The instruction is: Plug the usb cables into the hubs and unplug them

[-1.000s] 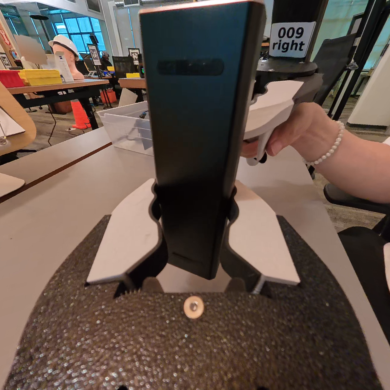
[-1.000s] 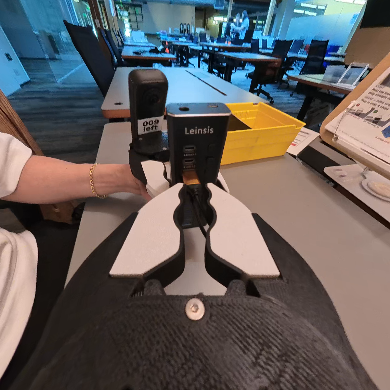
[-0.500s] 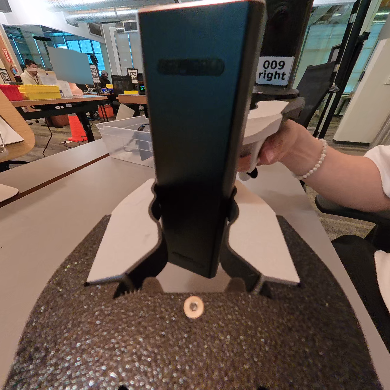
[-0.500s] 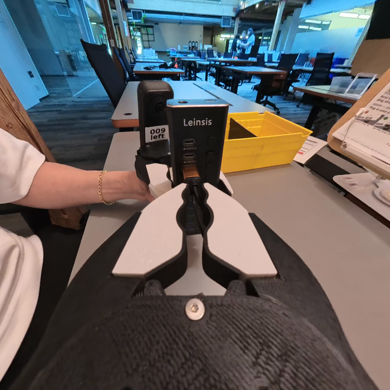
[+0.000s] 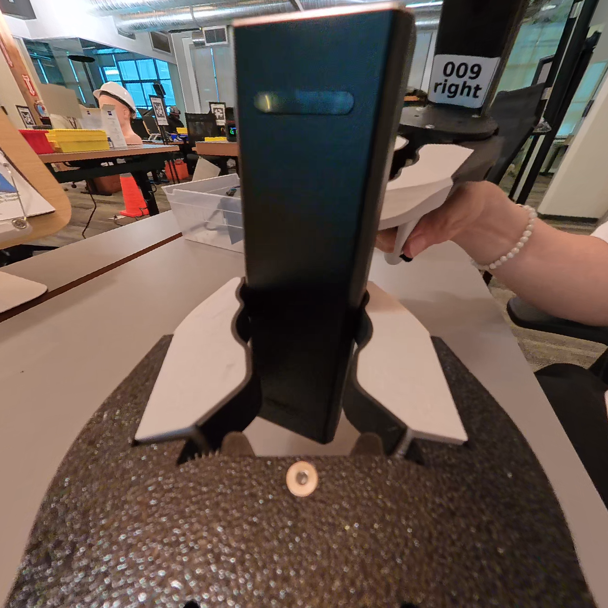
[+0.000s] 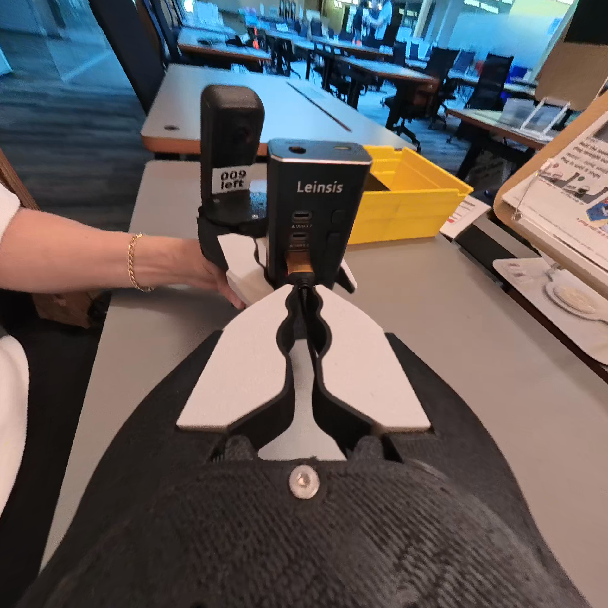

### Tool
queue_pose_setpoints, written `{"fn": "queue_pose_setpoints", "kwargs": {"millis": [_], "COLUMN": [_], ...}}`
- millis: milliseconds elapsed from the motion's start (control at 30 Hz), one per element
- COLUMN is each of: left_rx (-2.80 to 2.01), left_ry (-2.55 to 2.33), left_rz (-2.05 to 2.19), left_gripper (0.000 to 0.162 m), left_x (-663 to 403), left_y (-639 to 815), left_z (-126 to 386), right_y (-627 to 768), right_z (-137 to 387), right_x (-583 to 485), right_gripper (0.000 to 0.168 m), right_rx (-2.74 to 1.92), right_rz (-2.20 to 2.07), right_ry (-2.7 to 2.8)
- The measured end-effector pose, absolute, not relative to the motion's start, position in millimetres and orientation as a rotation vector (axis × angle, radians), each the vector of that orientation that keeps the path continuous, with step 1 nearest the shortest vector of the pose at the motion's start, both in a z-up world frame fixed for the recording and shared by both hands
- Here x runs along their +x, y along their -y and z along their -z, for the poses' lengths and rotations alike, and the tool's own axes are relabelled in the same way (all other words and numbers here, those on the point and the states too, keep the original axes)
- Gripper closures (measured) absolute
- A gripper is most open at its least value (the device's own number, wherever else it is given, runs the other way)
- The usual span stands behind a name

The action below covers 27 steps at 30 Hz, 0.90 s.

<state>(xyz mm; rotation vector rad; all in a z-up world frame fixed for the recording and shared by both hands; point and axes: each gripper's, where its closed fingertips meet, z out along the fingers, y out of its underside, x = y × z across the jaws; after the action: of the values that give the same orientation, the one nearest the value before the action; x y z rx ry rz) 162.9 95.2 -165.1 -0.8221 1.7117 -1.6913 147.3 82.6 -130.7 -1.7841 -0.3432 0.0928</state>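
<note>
The hub (image 6: 317, 210) is a tall dark box that stands up straight, its long side running from 6 o'clock to 12 o'clock in both views. An orange plug (image 6: 298, 268) sits in a port low on its front face, and a thin black cable (image 6: 307, 316) runs from the plug down toward 6 o'clock. The cable goes straight between the fingers of the right gripper (image 6: 304, 292), so this gripper is the nearer one to the plug. Its tips are just below the plug, and the fingers are pinched close around the cable. The plug is at 12 o'clock from this gripper, right in line with it. I think a straight pull back toward 6 o'clock is what takes the plug out.

The left gripper (image 5: 301, 296) is on the other side of the hub (image 5: 316, 197). It is clamped on the bottom part of the hub and holds it steady above the grey table (image 5: 98, 329). A yellow bin (image 6: 411, 200) sits behind the hub at 2 o'clock.
</note>
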Motion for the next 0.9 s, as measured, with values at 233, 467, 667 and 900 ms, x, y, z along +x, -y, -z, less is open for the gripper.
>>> {"fn": "queue_pose_setpoints", "kwargs": {"millis": [233, 467, 667, 900], "left_rx": [-0.778, -0.672, -0.638, -0.447], "left_ry": [-1.741, -1.966, -1.914, -1.648], "left_rz": [1.694, 1.676, 1.977, 2.278], "left_gripper": [0.101, 0.101, 0.097, 0.093], "left_x": [158.4, 142.6, 133.9, 116.7], "left_y": [-98.0, -76.3, -53.6, -50.1], "left_z": [162.8, 170.5, 162.8, 130.2], "right_y": [-80.1, -78.0, -72.6, -67.3], "right_z": [135.9, 122.4, 114.9, 101.4], "right_x": [145.8, 120.7, 107.9, 100.8], "right_gripper": [0.162, 0.162, 0.162, 0.162], "right_rx": [-1.840, -1.754, -1.664, -1.544], "right_rz": [-0.083, -0.180, -0.334, -0.542], "right_ry": [0.374, 0.461, 0.489, 0.445]}}
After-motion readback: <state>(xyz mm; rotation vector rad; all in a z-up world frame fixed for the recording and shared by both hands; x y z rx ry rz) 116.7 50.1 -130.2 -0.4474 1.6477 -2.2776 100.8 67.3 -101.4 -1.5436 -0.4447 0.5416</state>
